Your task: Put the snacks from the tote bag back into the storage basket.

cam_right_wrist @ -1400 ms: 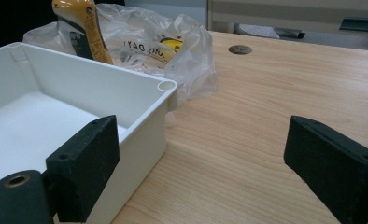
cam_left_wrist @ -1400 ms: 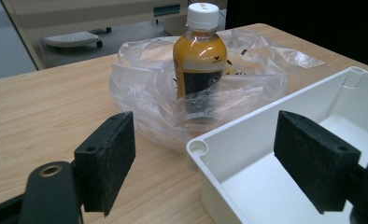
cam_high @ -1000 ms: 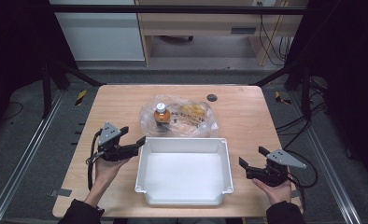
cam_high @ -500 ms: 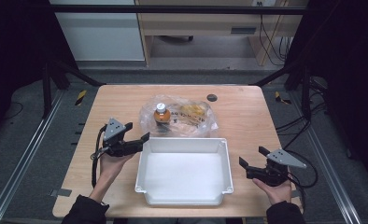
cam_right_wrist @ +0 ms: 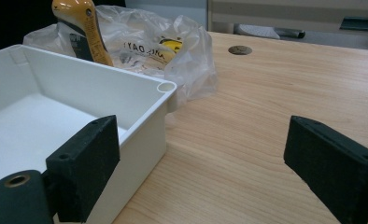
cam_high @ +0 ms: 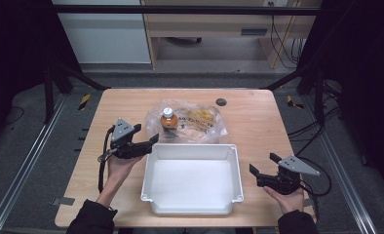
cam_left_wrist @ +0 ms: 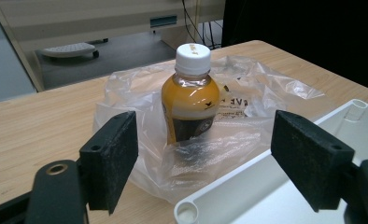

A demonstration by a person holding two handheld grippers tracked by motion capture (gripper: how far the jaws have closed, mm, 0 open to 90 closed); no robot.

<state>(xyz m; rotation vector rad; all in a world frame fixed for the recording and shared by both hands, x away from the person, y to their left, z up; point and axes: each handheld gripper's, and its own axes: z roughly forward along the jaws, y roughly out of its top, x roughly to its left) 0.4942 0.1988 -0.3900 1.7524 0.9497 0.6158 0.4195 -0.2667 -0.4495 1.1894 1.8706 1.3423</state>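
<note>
Small orange-filled plastic bottle with a white screw cap (cam_high: pixel 168 119) stands upright on a crumpled clear plastic bag (cam_high: pixel 192 122), just behind the far left corner of the white rectangular plastic tray (cam_high: pixel 192 208). In the left gripper view the bottle (cam_left_wrist: pixel 191 93) sits ahead of the jaws and between their lines, not touched by either pad.

Compared with a second ago, the left hand-held gripper (cam_high: pixel 148 136) has moved from the tray's left side toward the tray's far left corner, nearer the bottle; its jaws have just been closing a little, yet they are spread wide with nothing between the pads. The right hand-held gripper (cam_high: pixel 263 165) is where it was, just beside the tray's right wall, jaws spread and empty. The bottle, bag and tray have not shifted.

The light wooden bench (cam_high: pixel 258 122) with rounded corners carries everything; a small dark round disc (cam_high: pixel 221 102) is set in it beyond the bag, well apart from the tray. Around the bench lies grey floor with metal rails on either side, a pale cabinet and a wooden desk beyond the far edge, and cables at the right.

The tray's near wall sits close to the bench's near edge. Right of the tray bare wood runs to the bench edge; left of the tray there is a similar bare strip.
</note>
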